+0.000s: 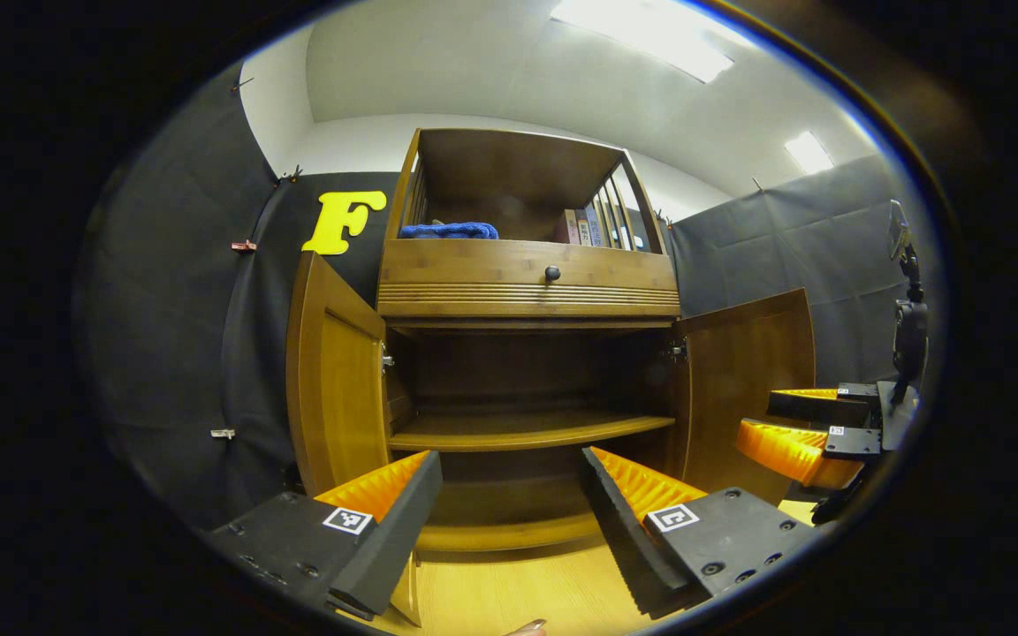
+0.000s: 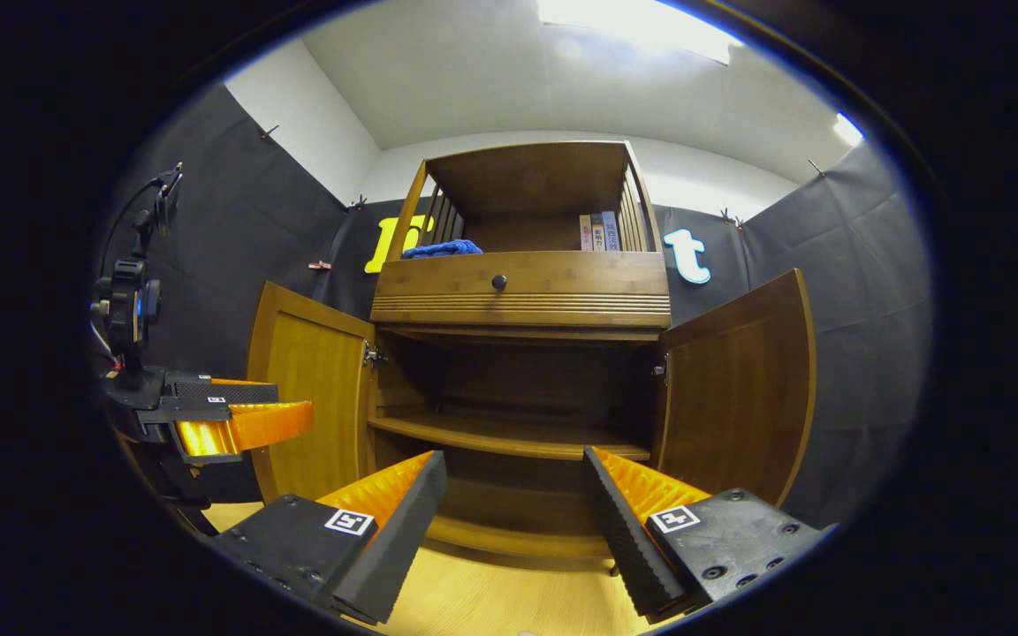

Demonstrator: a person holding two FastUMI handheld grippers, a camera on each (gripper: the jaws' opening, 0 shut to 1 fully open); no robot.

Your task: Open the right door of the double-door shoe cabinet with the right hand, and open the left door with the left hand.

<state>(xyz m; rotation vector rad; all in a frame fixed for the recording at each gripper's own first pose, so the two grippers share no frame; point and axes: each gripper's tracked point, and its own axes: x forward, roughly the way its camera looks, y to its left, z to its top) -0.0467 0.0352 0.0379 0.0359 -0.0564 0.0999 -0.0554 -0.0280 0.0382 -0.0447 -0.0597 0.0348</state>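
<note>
You are holding both claws in front of the shoe cabinet (image 1: 527, 291), and both are standing apart with nothing between the fingers. The left claw (image 1: 509, 503) is facing the open inside with its shelf (image 1: 527, 430). The left door (image 1: 332, 389) and the right door (image 1: 743, 380) are both standing wide open. The right claw (image 2: 513, 503) is also pointing at the shelf, well apart from the doors. A blue cloth (image 2: 443, 249) is lying on top, above the drawer.
</note>
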